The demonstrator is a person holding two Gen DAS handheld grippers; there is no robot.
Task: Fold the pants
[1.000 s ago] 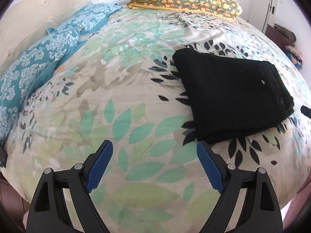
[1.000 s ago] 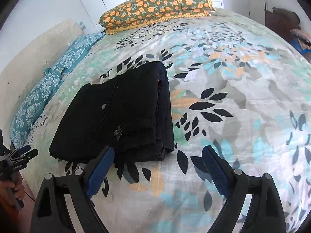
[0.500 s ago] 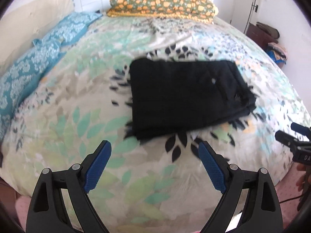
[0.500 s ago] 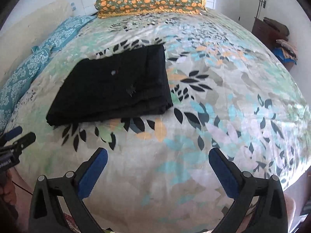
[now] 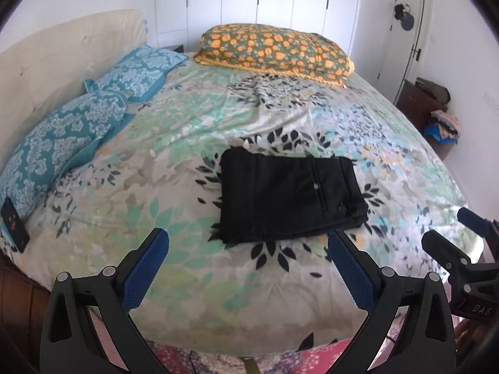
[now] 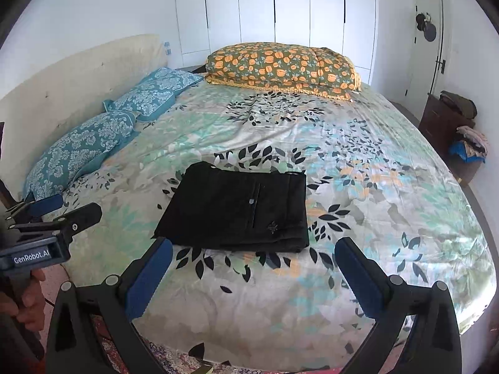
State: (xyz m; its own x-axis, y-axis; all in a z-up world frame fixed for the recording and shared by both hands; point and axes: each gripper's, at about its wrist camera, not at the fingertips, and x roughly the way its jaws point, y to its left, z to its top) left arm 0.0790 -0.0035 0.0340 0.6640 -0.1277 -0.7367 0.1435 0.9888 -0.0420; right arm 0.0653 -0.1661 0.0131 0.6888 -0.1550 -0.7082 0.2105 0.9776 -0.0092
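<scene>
The black pants [image 5: 288, 198] lie folded into a flat rectangle near the front of the bed [image 5: 280, 305], also in the right wrist view [image 6: 240, 208]. My left gripper [image 5: 248, 260] is open and empty, held back off the bed's front edge, apart from the pants. My right gripper [image 6: 252, 268] is open and empty, also back from the bed and apart from the pants. The right gripper shows at the right edge of the left wrist view [image 5: 467, 249]; the left gripper shows at the left edge of the right wrist view [image 6: 53, 218].
Two blue patterned pillows [image 5: 62, 137] lie along the cream headboard [image 5: 56, 62] on the left. A folded orange-flowered quilt [image 5: 274, 50] lies at the far edge. A black phone [image 5: 14, 222] lies at the bed's left corner. A dark cabinet [image 6: 443, 121] with clothes stands right.
Both grippers have pulled back and up away from the bed. The pants now look smaller and farther off and have not moved. Both grippers stay open.
</scene>
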